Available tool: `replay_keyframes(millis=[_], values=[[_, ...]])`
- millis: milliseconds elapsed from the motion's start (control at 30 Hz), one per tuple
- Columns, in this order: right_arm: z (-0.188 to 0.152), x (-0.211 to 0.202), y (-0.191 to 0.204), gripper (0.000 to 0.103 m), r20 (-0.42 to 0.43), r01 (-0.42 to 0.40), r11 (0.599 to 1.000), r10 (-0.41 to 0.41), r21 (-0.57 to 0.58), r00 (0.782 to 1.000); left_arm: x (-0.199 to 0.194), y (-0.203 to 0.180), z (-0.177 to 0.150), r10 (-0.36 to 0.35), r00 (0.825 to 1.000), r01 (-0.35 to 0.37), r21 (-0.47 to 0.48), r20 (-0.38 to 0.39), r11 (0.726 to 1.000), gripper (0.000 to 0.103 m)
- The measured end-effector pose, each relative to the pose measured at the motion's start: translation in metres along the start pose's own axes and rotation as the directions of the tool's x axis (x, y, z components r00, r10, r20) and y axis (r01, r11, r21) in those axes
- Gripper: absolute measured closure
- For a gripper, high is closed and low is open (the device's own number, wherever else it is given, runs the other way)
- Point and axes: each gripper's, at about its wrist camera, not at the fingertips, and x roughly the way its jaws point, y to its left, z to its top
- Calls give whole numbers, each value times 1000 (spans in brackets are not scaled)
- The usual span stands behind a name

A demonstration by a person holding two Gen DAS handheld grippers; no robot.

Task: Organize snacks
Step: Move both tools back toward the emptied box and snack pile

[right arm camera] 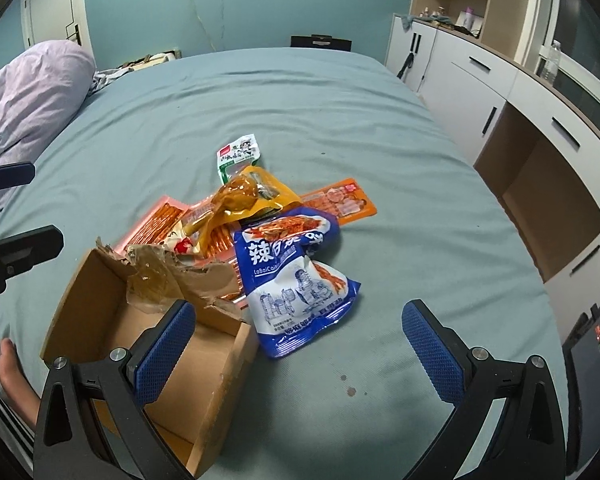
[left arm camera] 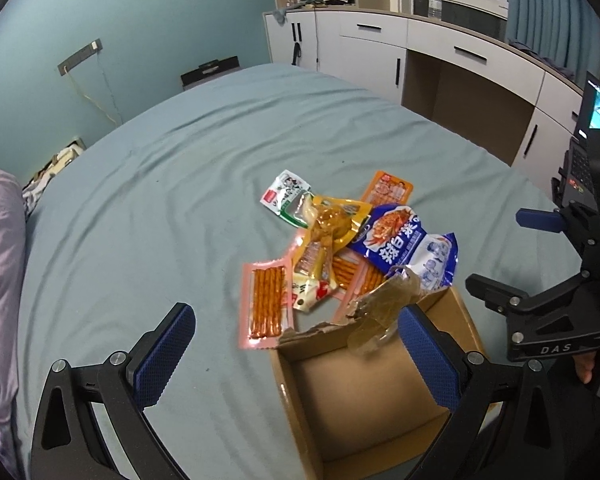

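Note:
A pile of snack packs lies on the bed: a blue and white bag (left arm camera: pixel 410 246) (right arm camera: pixel 296 280), a yellow chicken-leg pack (left arm camera: pixel 328 232) (right arm camera: pixel 240 200), pink packs of orange sticks (left arm camera: pixel 266 304) (right arm camera: pixel 156 224), an orange pack (left arm camera: pixel 388 188) (right arm camera: pixel 340 200) and a green and white pack (left arm camera: pixel 288 196) (right arm camera: pixel 240 154). An open cardboard box (left arm camera: pixel 364 396) (right arm camera: pixel 140 328) with a torn taped flap sits in front of the pile and looks empty. My left gripper (left arm camera: pixel 296 348) is open above the box's near side. My right gripper (right arm camera: pixel 300 344) is open, just short of the blue bag.
The teal bed sheet (left arm camera: pixel 180 200) (right arm camera: pixel 340 100) spreads around the pile. A lilac pillow (right arm camera: pixel 32 88) lies at the left. White cabinets (left arm camera: pixel 420 52) (right arm camera: pixel 500 92) line the right side. A laptop (left arm camera: pixel 596 112) stands at the far right. A bare foot (right arm camera: pixel 12 376) is beside the box.

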Motion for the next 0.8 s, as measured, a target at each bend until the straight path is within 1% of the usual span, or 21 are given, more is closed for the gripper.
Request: replay_keyframes(millis=[200, 367, 800], values=[[0, 2, 2, 0, -3, -3, 1000, 3, -9, 1000, -3, -3, 1, -1, 1000, 1, 13, 0, 1000, 0], [0, 3, 3, 0, -1, 2, 1000, -2, -3, 1000, -4, -1, 1, 6, 1000, -6, 5, -3, 1000, 0], [1, 3, -15, 0, -8, 18, 997, -18, 70, 1000, -1, 12, -1, 25, 999, -26, -42, -21, 999, 0]])
